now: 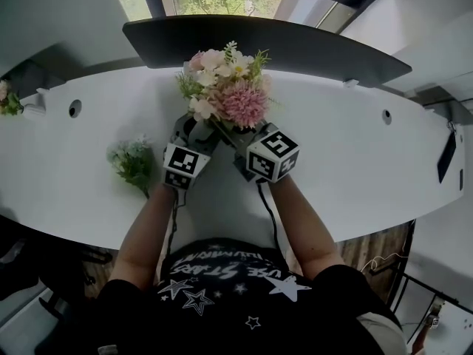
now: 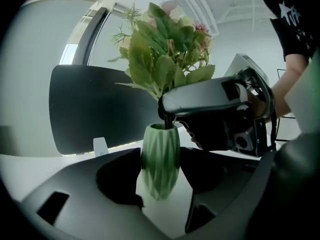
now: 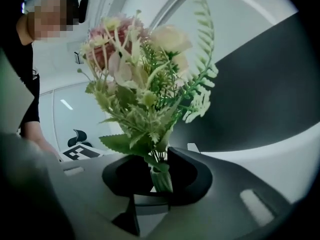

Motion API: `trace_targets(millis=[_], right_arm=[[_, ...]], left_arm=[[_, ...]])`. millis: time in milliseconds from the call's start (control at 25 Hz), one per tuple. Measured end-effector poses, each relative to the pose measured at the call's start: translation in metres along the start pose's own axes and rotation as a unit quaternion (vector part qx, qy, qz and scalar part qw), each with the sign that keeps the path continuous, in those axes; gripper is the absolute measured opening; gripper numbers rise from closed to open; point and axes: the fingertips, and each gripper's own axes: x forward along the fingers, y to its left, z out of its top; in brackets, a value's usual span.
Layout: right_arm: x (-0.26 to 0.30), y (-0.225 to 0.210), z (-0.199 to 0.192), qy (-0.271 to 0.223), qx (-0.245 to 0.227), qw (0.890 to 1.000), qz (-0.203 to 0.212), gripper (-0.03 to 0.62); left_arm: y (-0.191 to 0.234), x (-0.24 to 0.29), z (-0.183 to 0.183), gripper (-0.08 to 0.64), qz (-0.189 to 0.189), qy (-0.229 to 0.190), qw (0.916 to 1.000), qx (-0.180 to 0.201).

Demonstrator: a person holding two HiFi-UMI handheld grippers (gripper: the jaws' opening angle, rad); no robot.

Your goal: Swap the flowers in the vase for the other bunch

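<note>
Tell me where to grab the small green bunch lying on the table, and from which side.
Take the small green bunch by its bare stems, which point toward the near edge of the table. Come from above, closing across them: it lies flat, and its leafy head looks soft and wide, probably a poor hold.

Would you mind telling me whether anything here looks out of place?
One small green-and-white bunch lies flat on the table, left of the vase, in no container. The pink bouquet sits in the vase; nothing spilled or broken shows.
</note>
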Motion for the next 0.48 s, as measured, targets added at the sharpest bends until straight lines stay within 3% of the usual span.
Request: trace_targets(millis=[480], right_arm=[[-0.017, 0.005, -0.005, -0.009, 0.031, 0.999, -0.006, 0.166]], left_arm=[[0.002, -0.009, -0.005, 0.249, 0.016, 0.021, 0.9995, 0.018]])
